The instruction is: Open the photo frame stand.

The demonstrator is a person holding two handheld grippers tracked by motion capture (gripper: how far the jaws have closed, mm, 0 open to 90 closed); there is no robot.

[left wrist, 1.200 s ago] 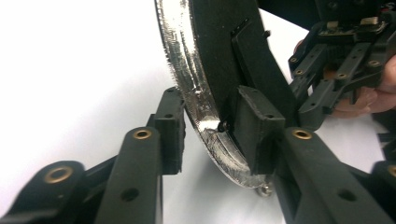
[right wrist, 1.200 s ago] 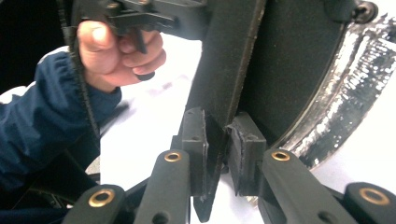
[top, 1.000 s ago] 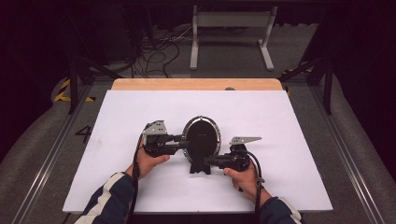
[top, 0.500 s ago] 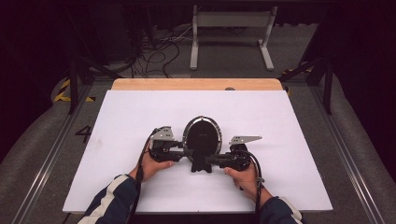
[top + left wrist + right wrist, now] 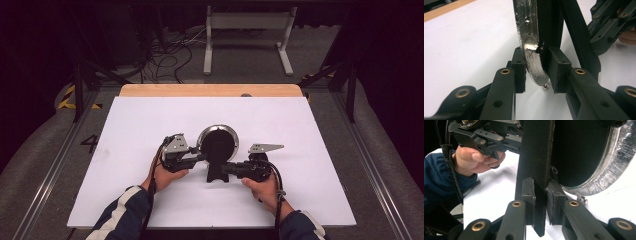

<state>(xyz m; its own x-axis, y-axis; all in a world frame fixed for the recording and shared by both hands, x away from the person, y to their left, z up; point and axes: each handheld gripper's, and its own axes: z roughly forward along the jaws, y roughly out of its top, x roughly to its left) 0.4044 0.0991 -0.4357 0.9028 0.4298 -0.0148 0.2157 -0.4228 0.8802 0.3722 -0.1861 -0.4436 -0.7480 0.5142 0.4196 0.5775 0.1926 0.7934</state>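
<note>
The left gripper point(image 5: 199, 159) comes in from the left of the round mirror point(image 5: 218, 141) and has its jaws around the silver rim point(image 5: 531, 50). They have just been closing: in the left gripper view one pad lies against the black back of the rim, while the other point(image 5: 520, 72) looks to sit just beside the shiny face, so whether it presses yet is hard to tell. The right gripper point(image 5: 226, 169) comes in from the mirror's right and is clamped narrow on the black stand leg point(image 5: 536, 157) behind the glass, with both pads tight on the flat strut. The mirror itself stands upright near the middle of the white table point(image 5: 310, 200), its foot point(image 5: 216, 176) toward the person.

The step in hand looks like steadying the stand with one gripper while the other takes the frame, probably to tilt or fold it. The next move calls for a firm pinch on the rim first, then a slow turn about the hinge, with the leg kept still.

The hinge is hidden behind the frame. The mirror's top is cut off in both gripper views, and the small metal bead point(image 5: 546, 86) below the rim is too small to identify.
</note>
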